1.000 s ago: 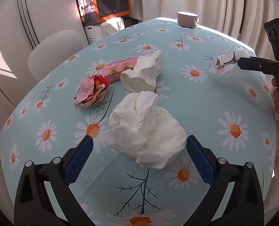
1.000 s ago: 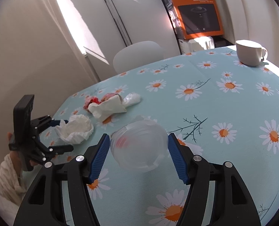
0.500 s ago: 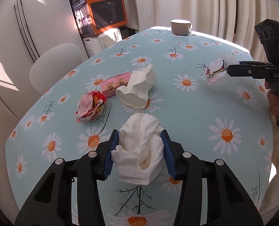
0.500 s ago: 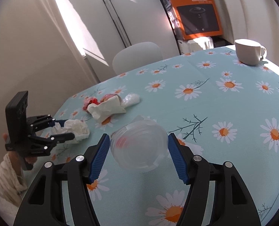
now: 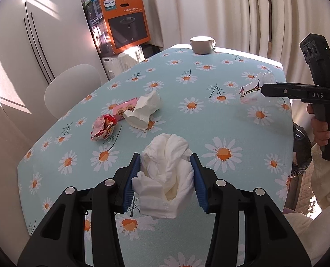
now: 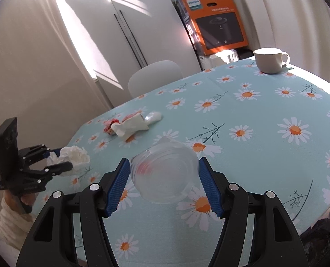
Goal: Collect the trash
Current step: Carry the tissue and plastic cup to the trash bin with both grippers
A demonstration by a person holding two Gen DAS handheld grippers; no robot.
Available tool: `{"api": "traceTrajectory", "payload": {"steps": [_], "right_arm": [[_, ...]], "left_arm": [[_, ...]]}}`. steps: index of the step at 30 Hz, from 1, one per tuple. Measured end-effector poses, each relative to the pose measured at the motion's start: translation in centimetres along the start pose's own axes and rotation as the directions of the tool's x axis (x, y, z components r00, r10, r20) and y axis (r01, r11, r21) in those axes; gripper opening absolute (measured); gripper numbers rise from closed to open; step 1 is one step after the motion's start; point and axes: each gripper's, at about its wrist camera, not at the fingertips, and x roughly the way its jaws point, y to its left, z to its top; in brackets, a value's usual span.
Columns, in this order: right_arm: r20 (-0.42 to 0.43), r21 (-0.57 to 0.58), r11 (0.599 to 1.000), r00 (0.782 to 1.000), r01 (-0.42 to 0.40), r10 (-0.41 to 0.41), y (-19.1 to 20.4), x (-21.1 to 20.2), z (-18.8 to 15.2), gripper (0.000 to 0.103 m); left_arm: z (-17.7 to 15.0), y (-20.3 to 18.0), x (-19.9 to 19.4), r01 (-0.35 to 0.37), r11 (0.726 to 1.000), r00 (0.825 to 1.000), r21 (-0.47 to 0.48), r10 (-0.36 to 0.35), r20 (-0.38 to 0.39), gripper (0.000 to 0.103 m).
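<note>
My left gripper (image 5: 166, 182) is shut on a crumpled white tissue (image 5: 167, 173) and holds it above the near edge of the daisy tablecloth (image 5: 231, 138). It also shows in the right wrist view (image 6: 74, 156). My right gripper (image 6: 162, 183) is shut on a clear plastic cup (image 6: 165, 175), seen in the left wrist view (image 5: 252, 86) over the table's right side. On the table lie a second white tissue (image 5: 143, 111), a pink wrapper (image 5: 123, 109) and a crumpled red and white wrapper (image 5: 102, 126).
A white mug (image 5: 201, 44) stands at the table's far edge. A white chair (image 5: 73, 84) stands at the left side. An orange box (image 5: 124, 20) sits on stacked items behind. A dark bag (image 5: 301, 153) hangs at the table's right edge.
My left gripper closed on the crumpled tissue and lifted it back from the table. My right gripper kept hold of the clear cup, almost still.
</note>
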Motion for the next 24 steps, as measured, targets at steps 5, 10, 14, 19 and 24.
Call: {"api": "traceTrajectory", "payload": {"steps": [5,10,14,19,24], "right_arm": [[0.056,0.023,0.999,0.998,0.035,-0.037,-1.7,-3.6,-1.1,0.06],[0.11,0.063,0.993,0.988,0.102,-0.108,-4.5,-7.7,-2.6,0.06],[0.134,0.104,0.976,0.969,0.192,-0.205,-7.6,-11.3,-4.2,0.06],[0.15,0.172,0.941,0.936,0.291,-0.317,-11.6,-16.2,-6.5,0.06],[0.141,0.235,0.89,0.892,0.391,-0.429,-15.1,-20.9,-9.1,0.06]], "left_arm": [[1.1,-3.3,-0.5,0.041,0.999,0.999,0.034,-0.042,0.031,0.046],[2.9,-7.6,-0.3,0.105,0.99,0.992,0.093,-0.111,0.06,0.046],[4.6,-11.8,0.5,0.173,0.973,0.98,0.154,-0.185,0.071,0.046],[6.7,-17.6,1.9,0.274,0.933,0.953,0.235,-0.296,0.064,0.046],[8.0,-23.3,3.2,0.371,0.876,0.915,0.307,-0.402,0.041,0.046]]}}
